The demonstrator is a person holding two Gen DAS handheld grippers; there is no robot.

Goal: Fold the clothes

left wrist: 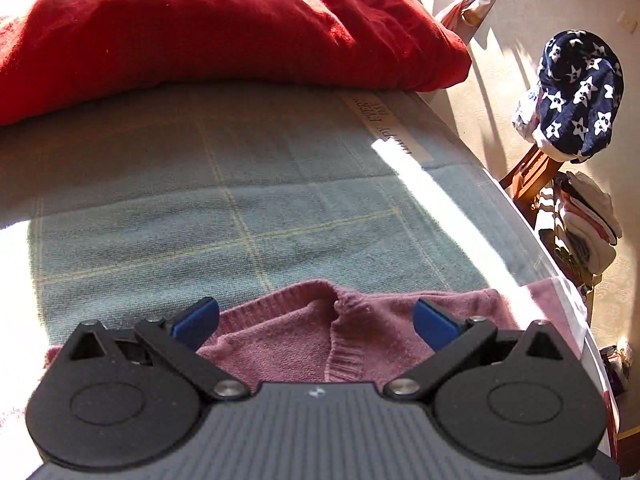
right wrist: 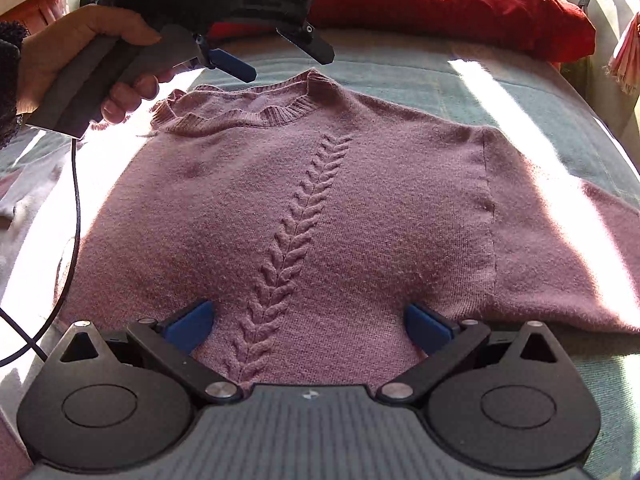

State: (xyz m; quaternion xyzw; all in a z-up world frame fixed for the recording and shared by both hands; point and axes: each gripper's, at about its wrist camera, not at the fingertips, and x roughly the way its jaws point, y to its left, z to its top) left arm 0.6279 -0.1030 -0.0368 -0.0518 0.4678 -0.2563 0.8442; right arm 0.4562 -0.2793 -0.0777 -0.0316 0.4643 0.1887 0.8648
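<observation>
A dusty-pink knitted sweater (right wrist: 360, 208) with a braided cable down its front lies flat on a pale blue checked blanket (left wrist: 248, 200). Its ribbed neckline (right wrist: 280, 114) points away from me. My right gripper (right wrist: 308, 320) hovers open over the sweater's lower middle, fingers apart on either side of the cable. My left gripper (left wrist: 316, 316) is open just above the sweater's collar (left wrist: 340, 308); the right wrist view shows that left gripper (right wrist: 280, 56), held by a hand (right wrist: 76, 52), at the sweater's upper left near the neckline. Neither gripper holds fabric.
A large red cushion (left wrist: 224, 28) lies across the far end of the blanket. Beyond the right edge, a navy star-print garment (left wrist: 576, 96) hangs on a wooden chair above a stack of folded clothes (left wrist: 588, 224). A black cable (right wrist: 72, 232) trails from the left gripper.
</observation>
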